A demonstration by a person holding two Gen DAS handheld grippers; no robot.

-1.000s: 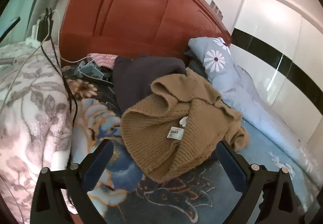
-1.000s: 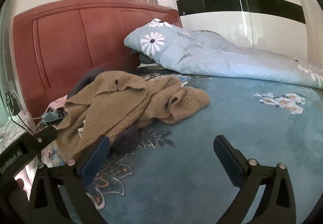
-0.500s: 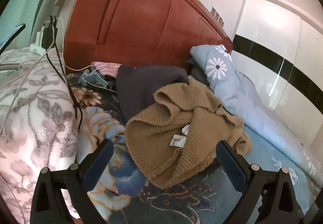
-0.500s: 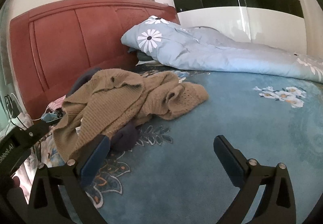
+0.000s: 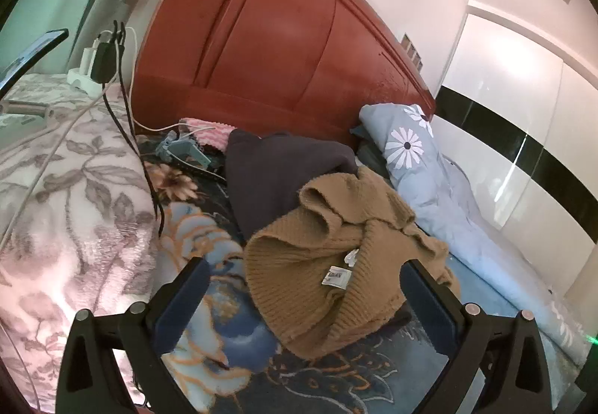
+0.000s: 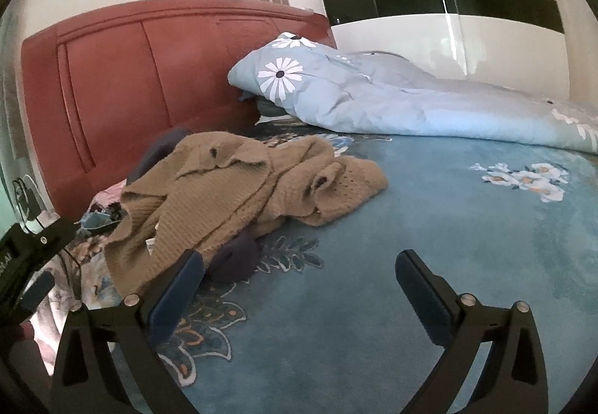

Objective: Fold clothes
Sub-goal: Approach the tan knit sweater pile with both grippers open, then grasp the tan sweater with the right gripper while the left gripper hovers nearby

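A crumpled brown knit sweater (image 5: pixel 336 257) lies on the blue floral bedspread (image 5: pixel 224 339), its white neck label facing up. Under and behind it lies a dark grey garment (image 5: pixel 276 171). My left gripper (image 5: pixel 304 287) hangs open just in front of the sweater, fingers either side of its near edge, holding nothing. In the right wrist view the same sweater (image 6: pixel 231 189) sits left of centre with a bit of the dark garment (image 6: pixel 235 257) poking out beneath. My right gripper (image 6: pixel 299 283) is open over bare bedspread (image 6: pixel 411 227), to the right of the sweater.
A red wooden headboard (image 5: pixel 269 40) stands behind the clothes. A light blue daisy quilt (image 5: pixel 429 171) is bunched along the right. A floral pillow (image 5: pixel 56 189) with charger cables (image 5: pixel 123 96) lies on the left. Small pink and teal items (image 5: pixel 190 141) sit by the headboard.
Both cameras have pulled back and tilted up slightly, so the sweater sits lower and a little farther off. Both grippers stay open and the clothes have not moved.
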